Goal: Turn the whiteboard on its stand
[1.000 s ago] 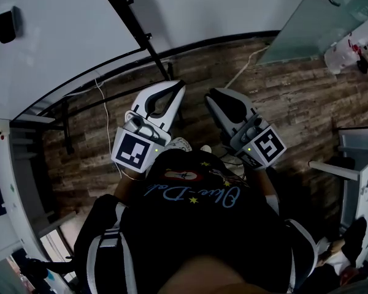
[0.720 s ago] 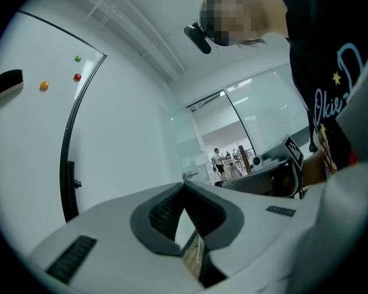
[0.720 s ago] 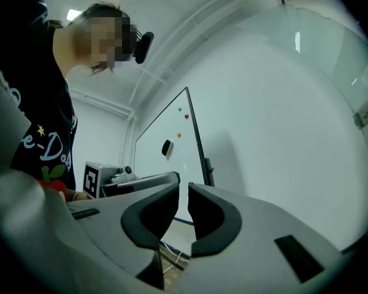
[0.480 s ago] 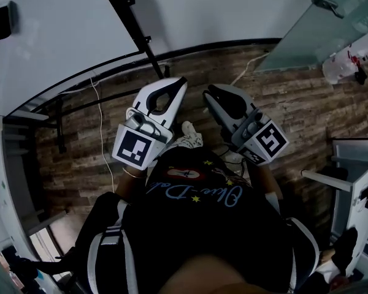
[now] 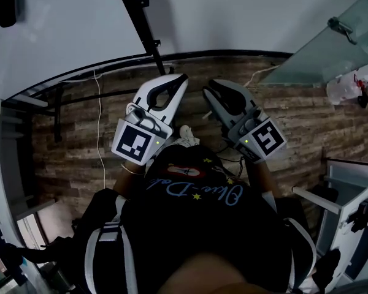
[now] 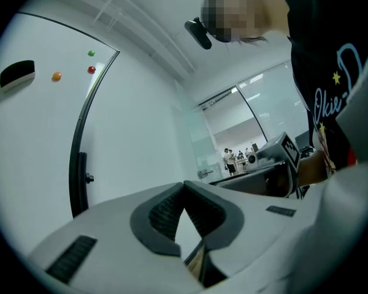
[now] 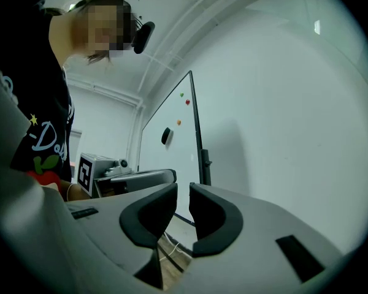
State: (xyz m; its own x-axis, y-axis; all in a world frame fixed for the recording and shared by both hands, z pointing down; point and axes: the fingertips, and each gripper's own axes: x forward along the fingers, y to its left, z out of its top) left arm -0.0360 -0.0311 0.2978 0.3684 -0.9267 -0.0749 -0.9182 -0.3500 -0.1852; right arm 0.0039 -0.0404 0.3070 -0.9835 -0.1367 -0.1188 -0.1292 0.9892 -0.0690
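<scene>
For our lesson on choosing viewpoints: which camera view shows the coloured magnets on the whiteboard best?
The left gripper view: the green, red and orange magnets show clearest there, well apart on the whiteboard. The right gripper view shows them only as tiny dots. The head view shows the board and its eraser, but no magnets.

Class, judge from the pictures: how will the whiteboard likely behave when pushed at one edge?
The whiteboard looks a large rigid panel in a black frame, so it should probably swing as one piece, not flex. The bracket on that frame suggests a pivot, which may resist if locked. The eraser and magnets clinging to it might slip off.
</scene>
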